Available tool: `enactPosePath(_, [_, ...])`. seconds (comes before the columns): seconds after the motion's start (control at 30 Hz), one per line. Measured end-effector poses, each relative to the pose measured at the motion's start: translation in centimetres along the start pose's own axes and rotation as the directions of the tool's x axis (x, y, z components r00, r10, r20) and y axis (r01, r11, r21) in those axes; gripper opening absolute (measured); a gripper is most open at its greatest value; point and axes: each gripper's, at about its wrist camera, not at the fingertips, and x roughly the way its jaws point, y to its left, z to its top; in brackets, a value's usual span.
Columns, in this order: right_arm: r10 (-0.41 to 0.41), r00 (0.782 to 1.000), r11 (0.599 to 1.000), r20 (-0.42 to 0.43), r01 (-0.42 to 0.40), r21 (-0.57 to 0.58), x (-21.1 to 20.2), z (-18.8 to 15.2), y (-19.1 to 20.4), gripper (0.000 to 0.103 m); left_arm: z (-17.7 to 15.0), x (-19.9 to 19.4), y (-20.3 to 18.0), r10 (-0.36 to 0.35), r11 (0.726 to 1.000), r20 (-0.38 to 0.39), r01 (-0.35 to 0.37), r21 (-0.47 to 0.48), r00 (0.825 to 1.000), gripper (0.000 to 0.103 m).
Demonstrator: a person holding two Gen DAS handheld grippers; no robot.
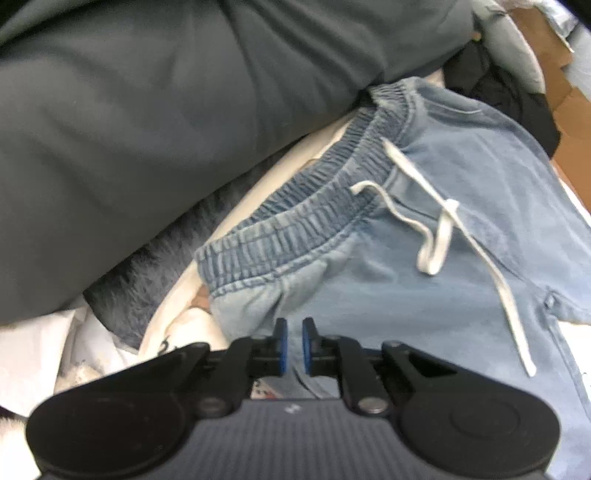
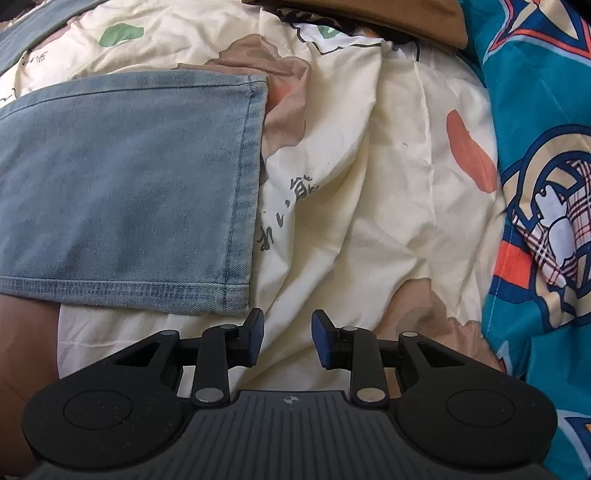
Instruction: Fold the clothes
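On the bed, left tongs perhaps pinching jeans, right tongs spread beside hem.

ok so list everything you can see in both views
jeans: one pair, light blue, waistband in left view, leg hem in right view
drawstring: one, white, loose over the jeans below the waistband
bedsheet: one, cream with printed patches, under the jeans
grey-green cloth: one, bunched beyond the waistband
teal printed fabric: one, right edge of right view
brown fabric: one, top of right view
left gripper: black, blue pads, narrow gap over the denim
right gripper: black, blue pads, open over the sheet beside the hem
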Motion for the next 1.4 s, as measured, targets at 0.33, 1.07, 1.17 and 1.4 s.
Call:
enactPosePath(0.33, [0.132, 0.989, 0.978, 0.06, -0.14, 0.154, 0.9, -0.8, -1.8, 0.042, -1.4, 0.0, -5.9, -0.029, 0.997, -0.05, 0.032, 0.071, 0.998, 0.016])
enactPosePath(1.07, [0.364, 0.927, 0.859, 0.085, -0.37, 0.354, 2.7, -2.5, -1.1, 0.042, -3.7, -1.1, -8.2, -0.004, 0.994, -0.142, 0.02, 0.11, 0.99, 0.053])
enactPosePath(1.17, [0.373, 0.921, 0.806, 0.108, -0.38, 0.454, 3.9, -2.7, -1.9, 0.042, -4.6, -0.9, -8.9, 0.006, 0.993, -0.155, 0.012, 0.117, 0.988, 0.056])
enactPosePath(1.4, [0.409, 0.892, 0.694, 0.191, -0.44, 0.57, 4.6, -2.5, -3.1, 0.043, -5.8, -0.7, -10.2, -0.003, 0.994, -0.171, 0.022, 0.107, 0.985, 0.056])
